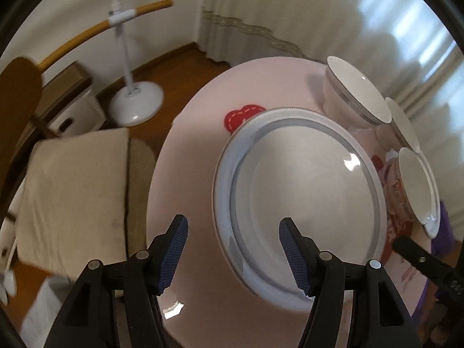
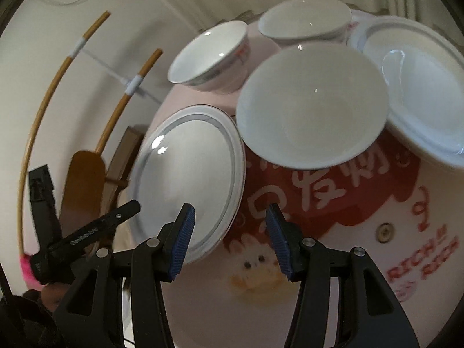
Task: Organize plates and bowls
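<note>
In the left wrist view, my left hand-held gripper (image 1: 233,253) hangs released, nothing between its blue pads. The grey-ringed plate (image 1: 298,203) lies flat on the pink counter (image 1: 188,133), filling the middle of the frame; its near rim sits between the two fingers and just beyond their tips, so the plate lies straight ahead and below. Three bowls (image 1: 356,92) crowd the right edge of the frame, close by the plate.

In the right wrist view, my right hand-held gripper (image 2: 230,239) is also released and empty. It straddles the plate's (image 2: 188,179) right rim, at lower centre. The left hand-held gripper (image 2: 87,237) shows at lower left, at the plate's opposite edge. A wide bowl (image 2: 311,104) sits in the upper centre, overlapping the plate's rim; whether they touch I cannot tell. I judge the plate equally near both hands.
</note>
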The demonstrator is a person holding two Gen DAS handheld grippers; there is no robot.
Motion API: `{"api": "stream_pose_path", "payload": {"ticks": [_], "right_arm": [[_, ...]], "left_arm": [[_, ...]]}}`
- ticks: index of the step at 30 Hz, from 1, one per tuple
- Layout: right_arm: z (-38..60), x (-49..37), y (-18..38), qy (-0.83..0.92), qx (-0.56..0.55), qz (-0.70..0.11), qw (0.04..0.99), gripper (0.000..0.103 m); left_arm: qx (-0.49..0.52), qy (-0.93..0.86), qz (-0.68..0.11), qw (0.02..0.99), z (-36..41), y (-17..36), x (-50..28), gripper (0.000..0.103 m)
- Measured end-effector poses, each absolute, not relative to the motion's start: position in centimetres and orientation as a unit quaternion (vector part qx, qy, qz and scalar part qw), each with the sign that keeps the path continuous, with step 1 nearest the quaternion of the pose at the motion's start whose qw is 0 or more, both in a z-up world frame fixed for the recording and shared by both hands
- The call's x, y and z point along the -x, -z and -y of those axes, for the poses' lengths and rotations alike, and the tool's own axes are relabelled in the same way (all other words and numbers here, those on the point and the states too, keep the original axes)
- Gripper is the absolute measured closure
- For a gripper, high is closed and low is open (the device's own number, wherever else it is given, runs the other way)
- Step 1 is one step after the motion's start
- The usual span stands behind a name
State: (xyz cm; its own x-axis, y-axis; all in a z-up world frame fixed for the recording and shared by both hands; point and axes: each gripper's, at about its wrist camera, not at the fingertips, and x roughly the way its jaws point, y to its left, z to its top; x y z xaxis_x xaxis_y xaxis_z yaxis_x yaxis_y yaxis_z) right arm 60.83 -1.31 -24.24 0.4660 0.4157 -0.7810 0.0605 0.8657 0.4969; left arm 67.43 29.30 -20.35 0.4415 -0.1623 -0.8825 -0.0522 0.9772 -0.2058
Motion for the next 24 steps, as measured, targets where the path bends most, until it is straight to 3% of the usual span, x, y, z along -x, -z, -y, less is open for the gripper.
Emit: {"api": "stream_pose_path", "payload": {"ticks": [7,10,13,16,24], "right_arm": [[-0.7,-61.9,26.4,-0.073,-0.233,-0.482,0.842,0.050],[-1.5,-62.3,26.4,-0.078,-0.219,-0.469,0.852,0.050],[-1.8,-62.9,26.5,-0.080,-0.210,-0.460,0.859,0.060],[-1.8,-63.3,26.7,-0.074,-0.206,-0.460,0.861,0.068],[-1.8,-63.8,27.3,-0.069,-0.215,-0.457,0.860,0.086]], "left_arm": [[0.079,0.075,-0.513,0.852,-30.3,22.2,-70.2,0.044],[0.078,0.089,-0.502,0.856,-30.3,22.4,-70.5,0.053],[0.061,0.098,-0.494,0.862,-30.2,22.9,-70.6,0.068],[0.057,0.104,-0.490,0.864,-30.0,23.1,-70.7,0.073],[0.068,0.109,-0.486,0.865,-30.2,23.2,-70.4,0.077]]}}
